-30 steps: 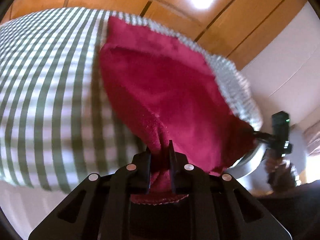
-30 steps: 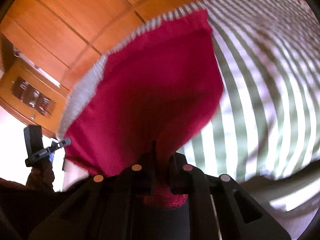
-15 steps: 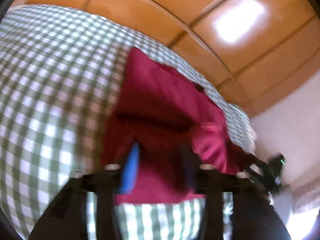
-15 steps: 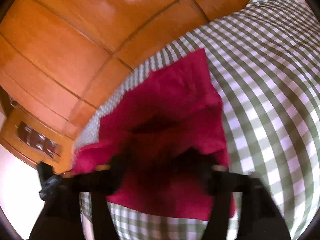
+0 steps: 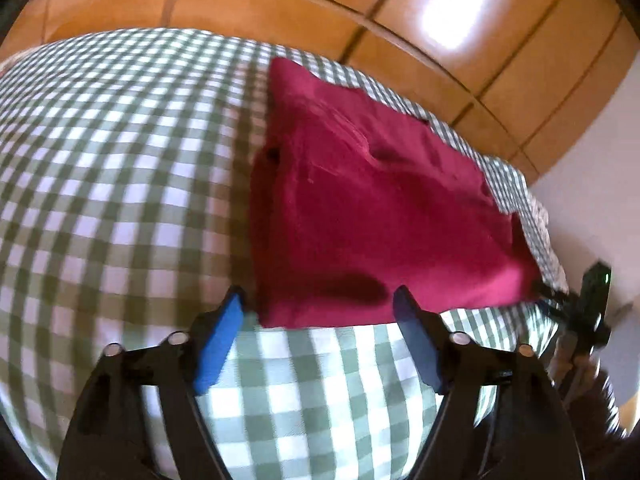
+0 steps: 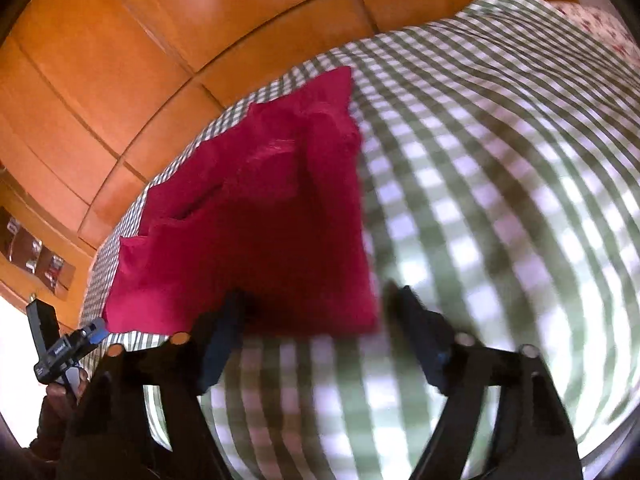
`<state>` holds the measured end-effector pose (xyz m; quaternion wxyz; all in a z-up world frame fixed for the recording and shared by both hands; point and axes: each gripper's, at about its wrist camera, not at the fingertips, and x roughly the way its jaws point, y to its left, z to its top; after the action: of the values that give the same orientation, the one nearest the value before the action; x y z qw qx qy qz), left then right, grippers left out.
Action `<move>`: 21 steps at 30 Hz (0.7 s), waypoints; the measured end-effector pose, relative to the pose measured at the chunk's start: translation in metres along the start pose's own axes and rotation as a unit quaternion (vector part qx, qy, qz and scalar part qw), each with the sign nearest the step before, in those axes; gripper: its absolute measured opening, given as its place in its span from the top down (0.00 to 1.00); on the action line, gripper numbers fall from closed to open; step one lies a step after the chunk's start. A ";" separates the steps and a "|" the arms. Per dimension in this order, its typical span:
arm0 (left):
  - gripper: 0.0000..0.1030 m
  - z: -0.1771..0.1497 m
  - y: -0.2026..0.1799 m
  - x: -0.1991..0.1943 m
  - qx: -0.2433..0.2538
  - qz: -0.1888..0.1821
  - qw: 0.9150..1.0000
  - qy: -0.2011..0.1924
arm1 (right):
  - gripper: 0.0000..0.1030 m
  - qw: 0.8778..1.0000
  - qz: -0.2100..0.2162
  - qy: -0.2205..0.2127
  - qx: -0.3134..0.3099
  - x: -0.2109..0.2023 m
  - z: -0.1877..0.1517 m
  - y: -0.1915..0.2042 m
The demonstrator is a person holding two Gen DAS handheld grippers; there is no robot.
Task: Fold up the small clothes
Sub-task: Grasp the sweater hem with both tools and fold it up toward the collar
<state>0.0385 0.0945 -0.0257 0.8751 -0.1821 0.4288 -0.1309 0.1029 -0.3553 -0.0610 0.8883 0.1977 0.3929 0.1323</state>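
A dark red cloth garment (image 5: 372,216) lies folded on the green-and-white checked sheet (image 5: 112,184); it also shows in the right wrist view (image 6: 260,232). My left gripper (image 5: 320,320) is open and empty, its blue pads (image 5: 218,340) just short of the cloth's near edge. My right gripper (image 6: 316,320) is open and empty, at the near right corner of the cloth. Each gripper shows small at the edge of the other's view: the right one (image 5: 588,308) and the left one (image 6: 64,348).
The checked sheet (image 6: 500,200) covers a bed that spreads wide around the cloth. Wooden panels (image 5: 280,12) stand behind its far edge. A flowered fabric (image 6: 596,24) lies at the far right corner. A white wall (image 5: 592,180) is on the right.
Both grippers have let go of the red cloth and opened. The cloth, held up a second ago, now lies folded flat on the sheet. Both grippers have drawn back from it.
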 end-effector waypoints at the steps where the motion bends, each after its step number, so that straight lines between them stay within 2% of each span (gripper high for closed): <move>1: 0.52 0.001 -0.004 0.005 0.009 0.010 1.000 0.007 | 0.59 1.000 -0.012 0.006 -0.003 0.005 0.003 0.003; 2: 0.68 0.001 -0.005 0.009 0.012 0.014 1.000 0.011 | 0.67 1.000 -0.020 0.012 -0.009 0.010 0.004 0.004; 3: 0.74 0.002 -0.006 0.010 0.011 0.005 1.000 0.013 | 0.71 1.000 -0.021 0.012 -0.010 0.010 0.004 0.006; 5: 0.79 0.001 -0.008 0.007 0.019 0.005 1.000 0.010 | 0.77 1.000 -0.020 0.012 -0.010 0.002 0.001 0.006; 7: 0.80 -0.006 -0.008 -0.003 0.023 -0.005 1.000 0.011 | 0.82 1.000 -0.018 0.005 -0.014 -0.016 -0.005 0.005; 10: 0.81 -0.024 -0.008 -0.013 0.016 -0.020 0.999 0.022 | 0.82 1.000 -0.016 0.014 -0.017 -0.032 -0.016 0.003; 13: 0.81 -0.049 -0.013 -0.026 0.022 -0.017 0.999 0.039 | 0.82 0.999 -0.018 0.029 -0.020 -0.046 -0.041 0.001; 16: 0.80 -0.064 -0.014 -0.037 0.023 0.000 0.998 0.056 | 0.70 0.999 -0.027 0.038 -0.020 -0.059 -0.058 -0.005; 17: 0.74 -0.063 -0.014 -0.039 0.023 0.003 0.998 0.059 | 0.64 0.999 -0.029 0.036 -0.018 -0.067 -0.059 -0.007; 18: 0.57 -0.061 -0.014 -0.042 0.018 0.003 0.998 0.059 | 0.55 0.999 -0.036 0.025 -0.014 -0.082 -0.060 -0.012; 19: 0.47 -0.058 -0.014 -0.044 0.013 0.005 0.998 0.055 | 0.50 0.999 -0.047 0.013 -0.009 -0.095 -0.061 -0.018; 20: 0.42 -0.048 -0.013 -0.047 0.003 0.017 0.999 0.041 | 0.43 0.998 -0.065 -0.002 0.001 -0.115 -0.064 -0.028; 21: 0.42 -0.042 -0.012 -0.048 -0.003 0.023 0.999 0.036 | 0.41 0.997 -0.078 -0.011 0.009 -0.128 -0.066 -0.037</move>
<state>-0.0245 0.0937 -0.0106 0.8615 -0.1701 0.4642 -0.1162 -0.0272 -0.4214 -0.0356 0.8984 0.1753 0.3987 0.0568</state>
